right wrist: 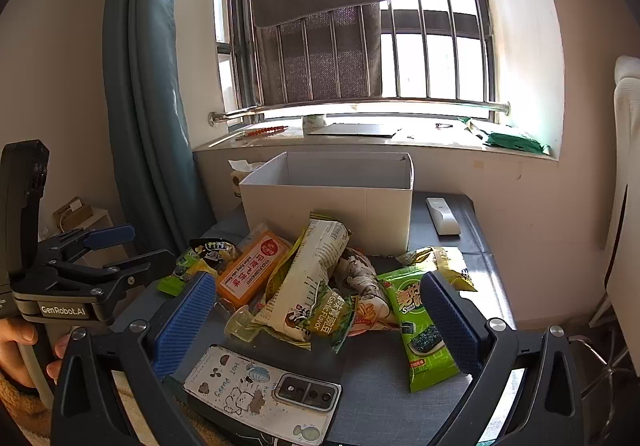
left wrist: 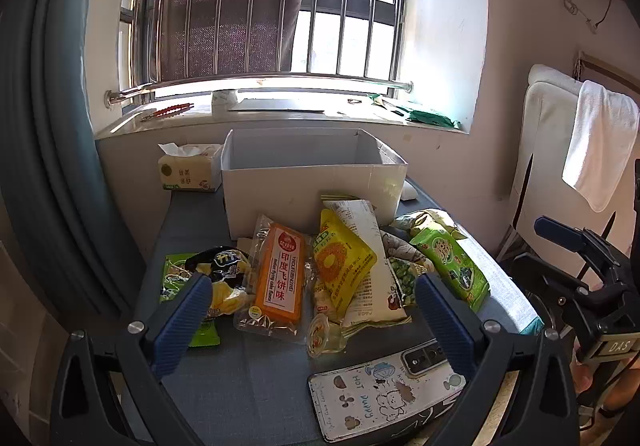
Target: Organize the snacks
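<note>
A grey table point(left wrist: 248, 378) stands under a barred window point(left wrist: 352, 5). Snacks point(left wrist: 344, 266) lie heaped just near of the white box point(left wrist: 296, 185). Left gripper point(left wrist: 316, 310) and right gripper point(right wrist: 316, 310) hover released, holding nothing, above the near snacks and a phone point(right wrist: 256, 390).

Grey fabric-covered table point(left wrist: 240, 386) under the window. White open box point(left wrist: 312, 181) at 12 o'clock, back centre. Tissue pack point(left wrist: 188, 169) at 11, just beside the box. White remote point(right wrist: 442, 215) at 1, right of the box. Heap of snack packets mid-table: orange packet point(left wrist: 280, 278), yellow packet point(left wrist: 340, 266), green seaweed packet point(right wrist: 420, 322), small jelly cup point(left wrist: 320, 338). Phone point(left wrist: 384, 394) in a cartoon case at 5, near edge.
</note>
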